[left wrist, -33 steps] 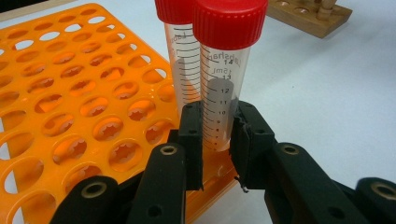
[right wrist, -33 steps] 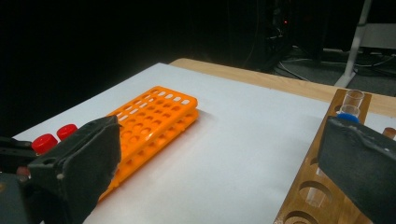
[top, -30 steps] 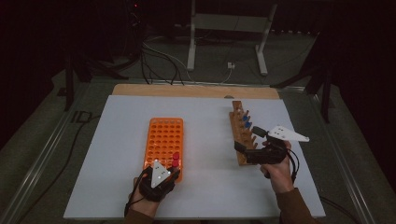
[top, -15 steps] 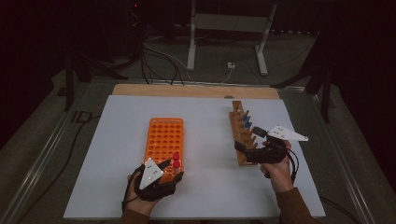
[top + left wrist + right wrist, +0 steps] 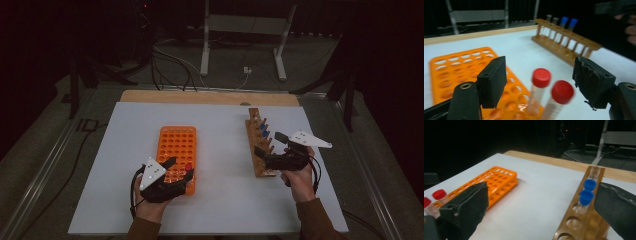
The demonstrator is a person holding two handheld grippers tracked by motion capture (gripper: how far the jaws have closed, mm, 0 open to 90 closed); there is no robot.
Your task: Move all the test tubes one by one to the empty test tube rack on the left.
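Jaws of the left gripper (image 5: 539, 82) have just been opening off the red-capped tubes (image 5: 541, 78), seating them in the orange rack (image 5: 461, 72), while the right gripper (image 5: 541, 207) is waiting spread wide beside the wooden rack (image 5: 584, 220).

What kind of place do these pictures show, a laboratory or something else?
Probably a lab-style test bench, not a working laboratory: an orange tube rack with red-capped tubes and a wooden rack stand on a white table, with cables on the dark floor behind.
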